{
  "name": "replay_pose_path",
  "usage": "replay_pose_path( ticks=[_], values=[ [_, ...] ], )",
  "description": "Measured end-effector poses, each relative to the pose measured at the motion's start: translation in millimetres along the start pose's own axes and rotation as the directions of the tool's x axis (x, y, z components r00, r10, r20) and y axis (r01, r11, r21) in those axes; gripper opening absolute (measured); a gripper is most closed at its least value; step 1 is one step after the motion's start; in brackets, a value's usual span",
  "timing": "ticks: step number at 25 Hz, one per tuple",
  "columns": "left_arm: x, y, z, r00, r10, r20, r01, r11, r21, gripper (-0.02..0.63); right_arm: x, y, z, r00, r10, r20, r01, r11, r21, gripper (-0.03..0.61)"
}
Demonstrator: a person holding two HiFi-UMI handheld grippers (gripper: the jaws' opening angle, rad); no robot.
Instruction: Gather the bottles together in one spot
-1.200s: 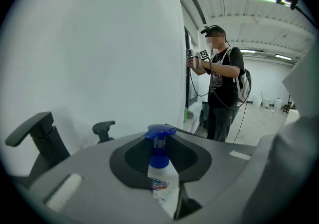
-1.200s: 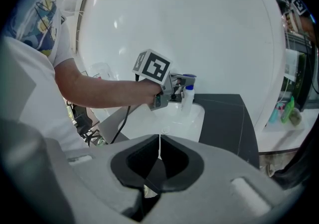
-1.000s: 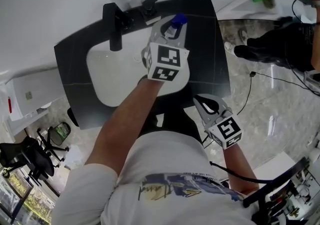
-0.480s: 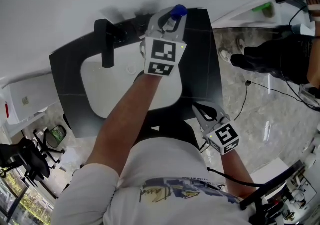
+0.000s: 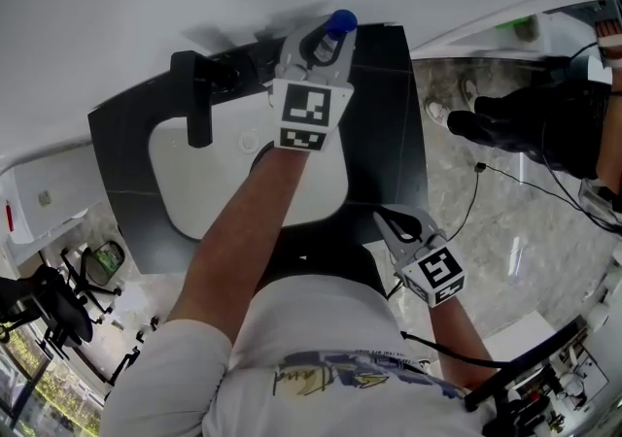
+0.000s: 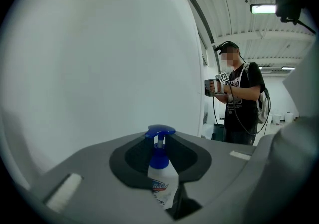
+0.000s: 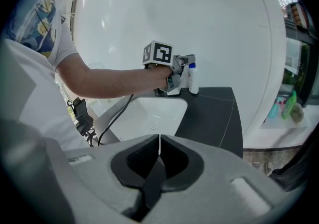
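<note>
A white pump bottle with a blue top (image 6: 162,175) stands upright between the jaws of my left gripper (image 5: 324,41), which is shut on its body. The right gripper view shows this bottle (image 7: 193,79) at the back of the black counter (image 7: 214,113), close to the white wall; I cannot tell whether its base touches the counter. My right gripper (image 5: 397,222) hangs low off the counter's front right corner, shut with nothing in it. No other bottle shows on the counter.
A white sink (image 5: 194,183) is set into the black counter (image 5: 389,134), with a black faucet (image 5: 198,100) at its back left. A person in dark clothes (image 5: 544,119) stands to the right. Green items (image 7: 290,104) sit on a side shelf.
My left gripper has carried the bottle farther back across the counter toward the wall. My right gripper has hardly moved.
</note>
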State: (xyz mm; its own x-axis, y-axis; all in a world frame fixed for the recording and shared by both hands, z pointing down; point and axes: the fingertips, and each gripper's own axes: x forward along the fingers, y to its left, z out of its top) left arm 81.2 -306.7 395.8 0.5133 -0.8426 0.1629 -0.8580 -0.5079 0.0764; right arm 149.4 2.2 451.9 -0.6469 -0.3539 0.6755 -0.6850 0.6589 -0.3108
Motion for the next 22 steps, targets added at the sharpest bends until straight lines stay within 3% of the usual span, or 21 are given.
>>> replay_pose_path(
  ticks=[7, 12, 15, 22],
  values=[
    [-4.1, 5.3, -2.3, 0.998, 0.018, 0.060, -0.017, 1.000, -0.021, 0.077, -0.1, -7.6, -3.3, 1.000, -0.001, -0.007, 0.001, 1.000, 0.000, 0.009],
    [-9.4, 5.5, -4.2, 0.998, 0.027, 0.058, -0.027, 1.000, -0.008, 0.081, 0.6, -7.2, -3.1, 1.000, 0.010, -0.013, -0.010, 1.000, -0.004, 0.009],
    [-11.1, 4.4, -6.0, 0.999, 0.016, 0.046, -0.016, 1.000, -0.002, 0.148, 2.3, -7.1, 0.2, 1.000, 0.012, -0.004, -0.012, 1.000, -0.011, 0.009],
    [-16.4, -0.6, -8.6, 1.000, 0.001, 0.026, -0.002, 1.000, 0.024, 0.201, 4.9, -3.1, 3.1, 1.000, 0.022, 0.004, -0.022, 1.000, -0.021, 0.009]
  ],
)
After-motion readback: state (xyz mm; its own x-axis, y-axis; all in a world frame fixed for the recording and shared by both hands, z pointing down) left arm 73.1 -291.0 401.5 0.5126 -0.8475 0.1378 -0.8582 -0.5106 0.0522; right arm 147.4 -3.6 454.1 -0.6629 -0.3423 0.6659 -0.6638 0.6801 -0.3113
